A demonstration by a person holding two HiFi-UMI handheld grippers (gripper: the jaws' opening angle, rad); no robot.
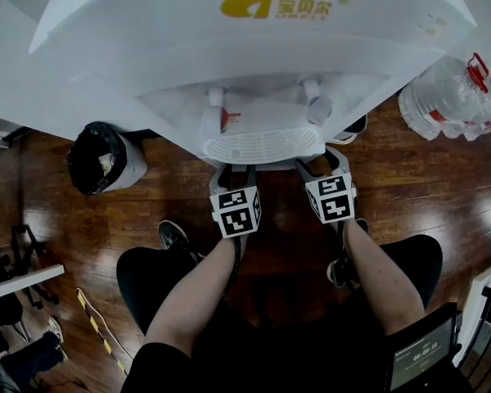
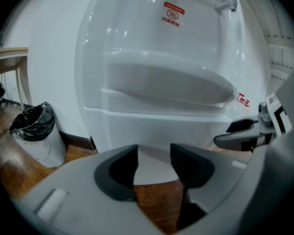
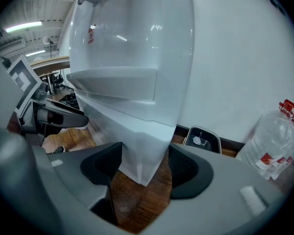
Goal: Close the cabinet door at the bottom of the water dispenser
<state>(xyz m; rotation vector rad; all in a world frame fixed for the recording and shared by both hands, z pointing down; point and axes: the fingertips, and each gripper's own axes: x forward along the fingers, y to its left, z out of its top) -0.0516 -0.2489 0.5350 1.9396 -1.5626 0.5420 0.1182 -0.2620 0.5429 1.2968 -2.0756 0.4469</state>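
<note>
Grey left gripper (image 2: 153, 155), lower centre: jaws spread, empty. Grey right gripper (image 3: 144, 153): jaws apart, framing white plastic water dispenser (image 3: 132, 82) corner.

Head view: jutting drip tray of white plastic water dispenser (image 1: 254, 23) covers the tips of left claw (image 1: 236, 169) and right claw (image 1: 321, 160) and all the body beneath, so bottom cabinet door is unseen there. Dispenser top cut by upper edge. Clear plastic water jugs with red caps (image 1: 454, 97) cut off at right edge. Small dark screen (image 1: 421, 354), lower right: digits too small to read. Left gripper view: red label (image 2: 172, 14), print illegible
</note>
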